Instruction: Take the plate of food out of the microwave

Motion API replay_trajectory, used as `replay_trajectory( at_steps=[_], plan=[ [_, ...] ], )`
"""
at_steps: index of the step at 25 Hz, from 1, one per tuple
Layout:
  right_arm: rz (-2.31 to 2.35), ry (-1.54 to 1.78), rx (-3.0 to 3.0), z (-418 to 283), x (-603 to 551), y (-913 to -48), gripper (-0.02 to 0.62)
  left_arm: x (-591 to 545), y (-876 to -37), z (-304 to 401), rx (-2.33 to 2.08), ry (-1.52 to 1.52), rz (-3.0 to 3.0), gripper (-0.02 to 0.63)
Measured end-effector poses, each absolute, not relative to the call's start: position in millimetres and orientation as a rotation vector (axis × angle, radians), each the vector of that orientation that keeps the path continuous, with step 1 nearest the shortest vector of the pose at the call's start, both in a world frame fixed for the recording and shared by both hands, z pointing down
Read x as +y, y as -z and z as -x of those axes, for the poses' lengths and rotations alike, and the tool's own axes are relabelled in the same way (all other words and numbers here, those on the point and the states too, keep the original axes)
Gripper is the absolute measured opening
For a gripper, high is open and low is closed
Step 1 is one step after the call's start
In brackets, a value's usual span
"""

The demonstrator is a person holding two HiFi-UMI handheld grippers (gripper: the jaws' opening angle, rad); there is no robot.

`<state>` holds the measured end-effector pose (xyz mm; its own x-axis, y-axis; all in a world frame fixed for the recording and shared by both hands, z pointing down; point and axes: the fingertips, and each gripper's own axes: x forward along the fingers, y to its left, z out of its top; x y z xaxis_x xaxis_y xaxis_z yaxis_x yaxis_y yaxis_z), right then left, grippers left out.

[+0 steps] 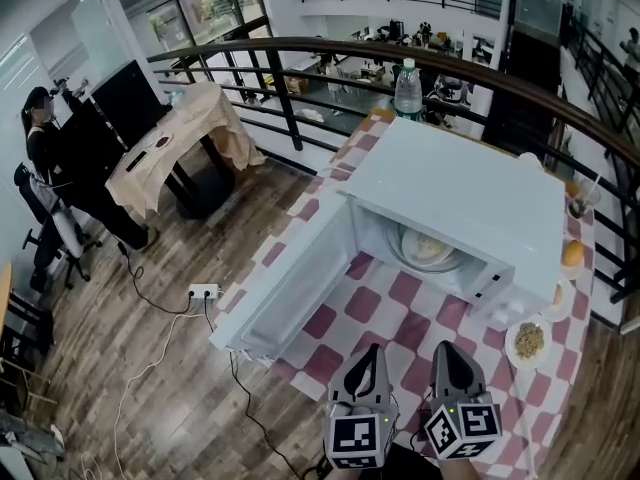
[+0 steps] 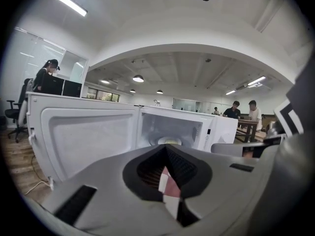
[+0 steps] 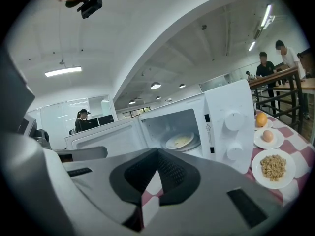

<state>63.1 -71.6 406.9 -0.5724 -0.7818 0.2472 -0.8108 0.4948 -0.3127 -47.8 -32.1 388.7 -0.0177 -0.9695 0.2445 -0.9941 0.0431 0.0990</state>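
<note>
Door [image 1: 290, 288] is open and the plate [image 1: 428, 248] sits inside the microwave [image 1: 470, 183] on the table [image 1: 400, 298], so the whole pull-out is left to do; my left fingers [image 1: 372, 354] and right fingers [image 1: 447, 354] are both closed on nothing, side by side, well short of the plate

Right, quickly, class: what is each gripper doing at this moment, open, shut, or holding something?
left gripper: shut, holding nothing.
right gripper: shut, holding nothing.

Bright, even ceiling-light illumination; sharp pictures, with strong fisheye bending and dark corners.
</note>
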Motion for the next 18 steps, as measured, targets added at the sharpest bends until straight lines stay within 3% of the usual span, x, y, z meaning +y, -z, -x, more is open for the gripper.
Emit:
replay_trajectory(
  at_steps=[18],
  plan=[
    [-1.627, -0.698, -2.509, -27.2, -131.9, -428.4, -0.009, -106.8, -420.6, 87.6, -1.821, -0.156, -2.098, 0.012]
  ],
)
